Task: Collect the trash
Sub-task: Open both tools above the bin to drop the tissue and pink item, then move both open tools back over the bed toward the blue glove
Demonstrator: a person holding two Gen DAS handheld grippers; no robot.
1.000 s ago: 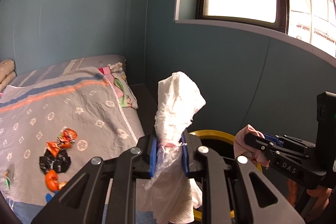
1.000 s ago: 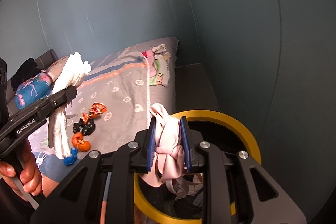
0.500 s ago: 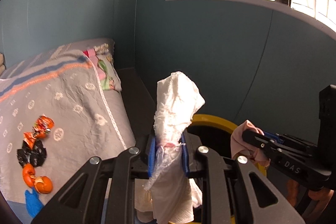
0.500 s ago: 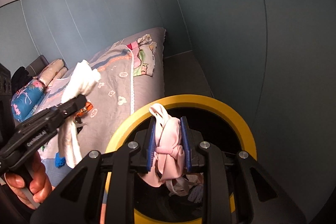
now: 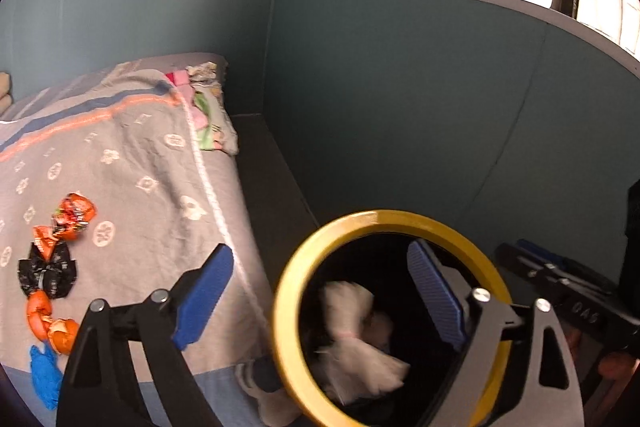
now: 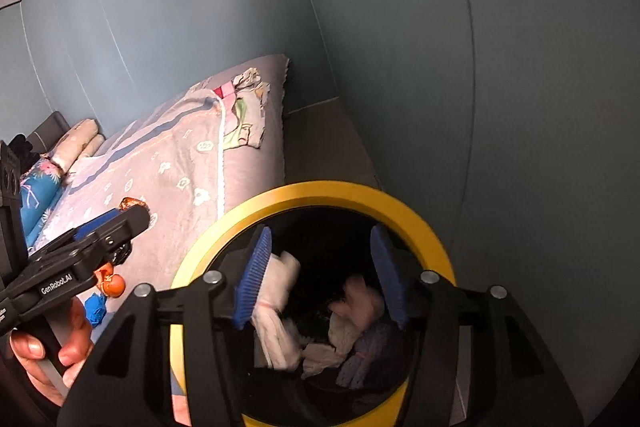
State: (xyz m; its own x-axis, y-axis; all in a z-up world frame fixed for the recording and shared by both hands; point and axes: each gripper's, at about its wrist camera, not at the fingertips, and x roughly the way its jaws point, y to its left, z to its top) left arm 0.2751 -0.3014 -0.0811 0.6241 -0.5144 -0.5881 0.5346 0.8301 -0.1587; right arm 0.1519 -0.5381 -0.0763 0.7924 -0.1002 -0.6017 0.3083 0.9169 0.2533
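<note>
A bin with a yellow rim stands on the floor beside the bed. My left gripper hangs over its mouth, jaws opening wide, with nothing between them. A white tissue wad drops blurred into the bin. My right gripper is also over the bin with its jaws opening. The pink wad falls free below it onto other trash. On the bed lie orange wrappers, a black wrapper and a blue scrap.
The bed's grey patterned blanket fills the left side, with a folded cloth at its far corner. Teal walls close in behind and to the right of the bin. A hand holds the left gripper. A window is up high.
Both grippers sank toward the bin and opened. The white tissue left the left jaws and the pink wad left the right jaws; both are dropping into the bin.
</note>
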